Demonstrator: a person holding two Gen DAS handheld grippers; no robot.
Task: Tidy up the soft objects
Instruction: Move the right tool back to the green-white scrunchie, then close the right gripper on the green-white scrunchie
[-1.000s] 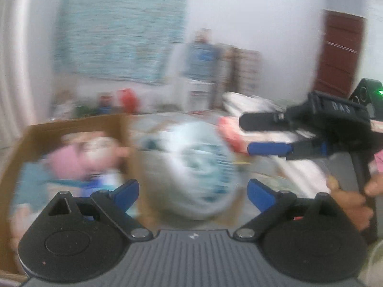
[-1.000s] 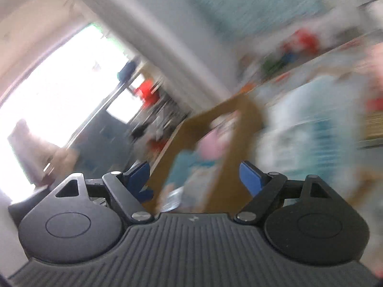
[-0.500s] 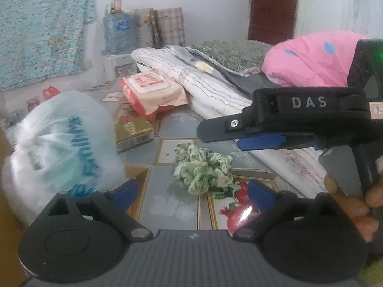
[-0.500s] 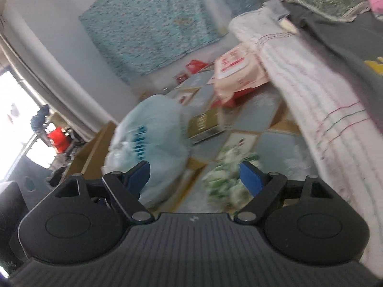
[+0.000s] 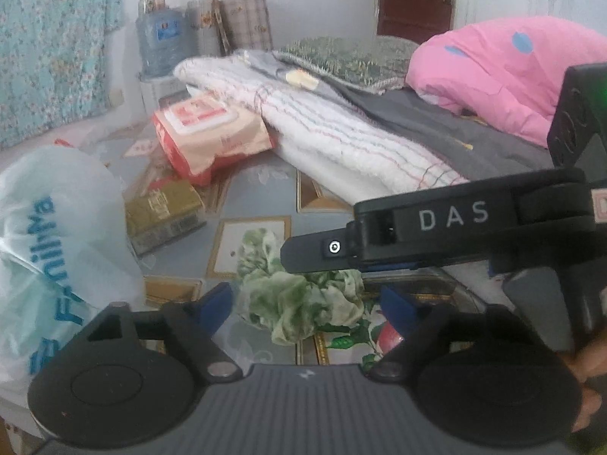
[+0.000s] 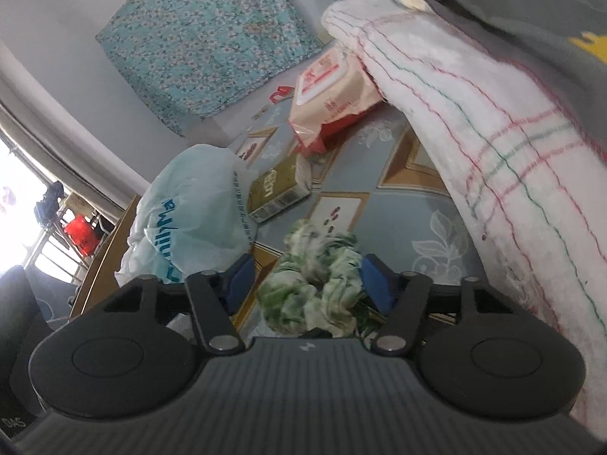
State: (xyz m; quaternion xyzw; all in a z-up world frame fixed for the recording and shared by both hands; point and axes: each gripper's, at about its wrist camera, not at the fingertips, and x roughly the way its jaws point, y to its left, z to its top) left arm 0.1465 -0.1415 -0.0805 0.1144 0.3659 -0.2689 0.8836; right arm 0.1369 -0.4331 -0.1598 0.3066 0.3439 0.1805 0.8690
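A crumpled green-and-white cloth (image 5: 299,299), printed in leafy blotches and bunched into a loose, ruffled wad, lies on the patterned blue-grey mat (image 5: 261,185) in front of both cameras. The left gripper (image 5: 303,303) has the wad between its blue pads with its jaws closing; gaps show on both sides, so it is not yet clasped. The right gripper (image 6: 307,276) also straddles the cloth, jaws closing, the right pad at the fabric's edge, though a firm pinch cannot be confirmed. In the left wrist view the right gripper's black finger crosses just above the wad. Just left of the cloth sits a white plastic bag (image 5: 53,235) with blue lettering, beyond it a gold box (image 5: 163,212) and a pink wipes pack (image 5: 212,132); a folded white striped blanket (image 5: 341,140) lies along the right
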